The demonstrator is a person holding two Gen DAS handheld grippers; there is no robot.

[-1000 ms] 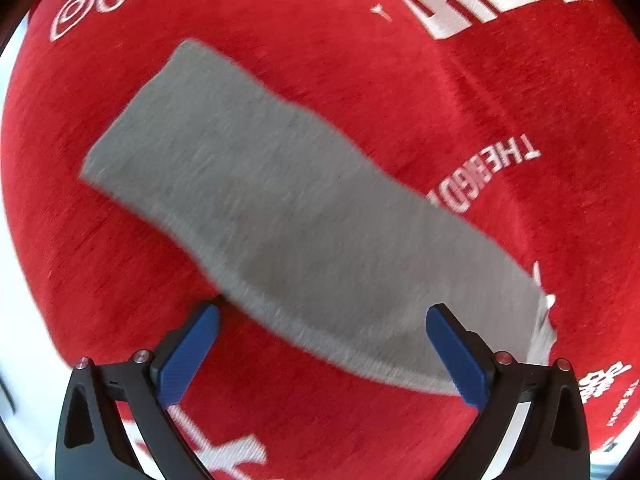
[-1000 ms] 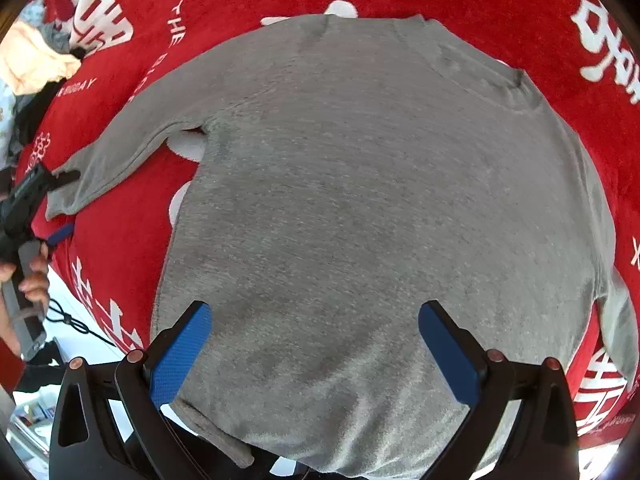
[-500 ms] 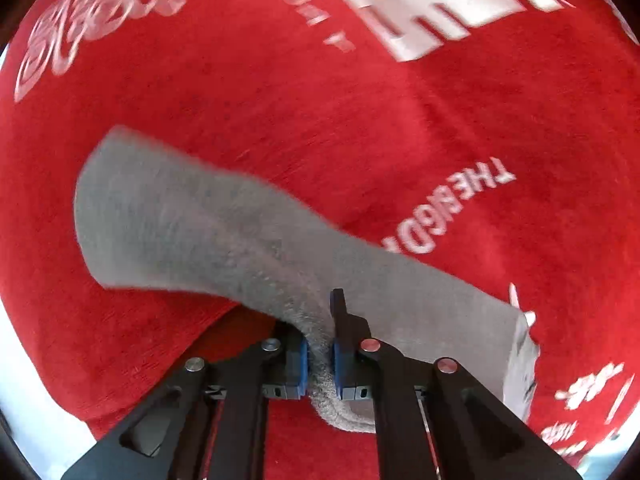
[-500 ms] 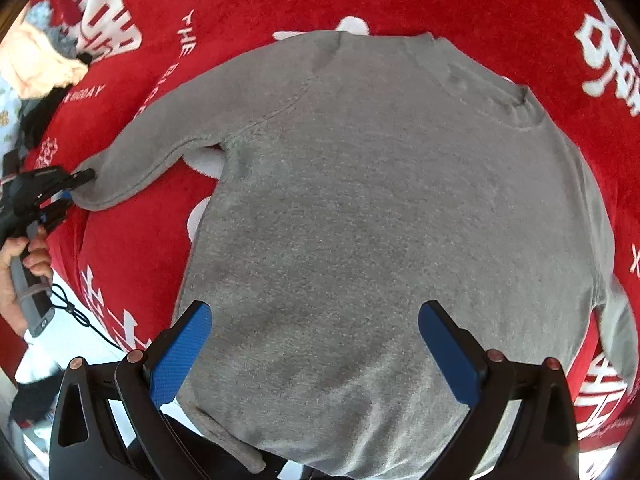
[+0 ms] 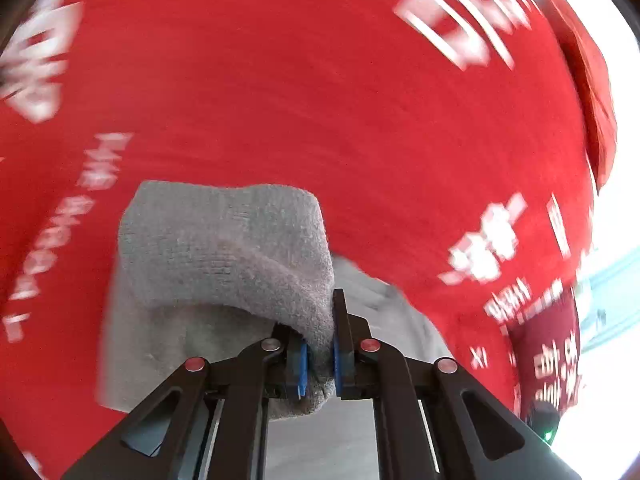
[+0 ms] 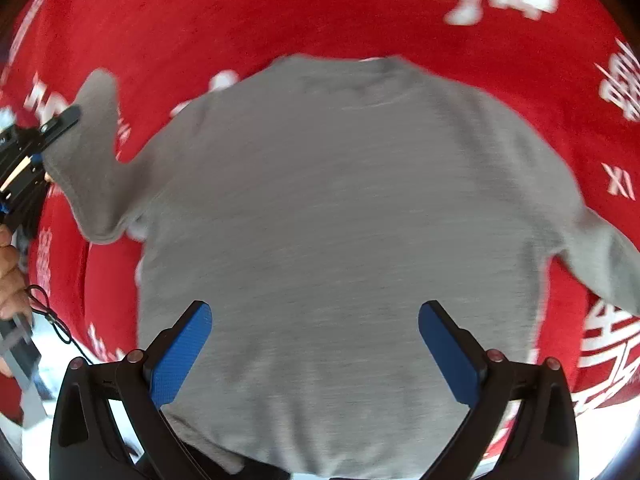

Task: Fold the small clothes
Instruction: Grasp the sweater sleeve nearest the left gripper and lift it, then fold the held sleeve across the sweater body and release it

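- Grey knit sweater (image 6: 340, 216) lies spread flat, neckline away from the right wrist camera, on a red cloth (image 6: 280, 12) with white lettering covering the table.
- Its sleeve (image 5: 224, 248) on the left side is bunched and raised off the cloth, cuff folded over towards the body; the other sleeve (image 6: 604, 264) trails off to the right.
- Left tool (image 5: 320, 354) is pressed together, pinching that sleeve between its blue pads.
- Right tool (image 6: 316, 352) hangs over the hem, fingers spread wide, holding nothing.
- Half a second ago the sleeve lay stretched along the cloth; now it is lifted and swung inward, both views blurred.
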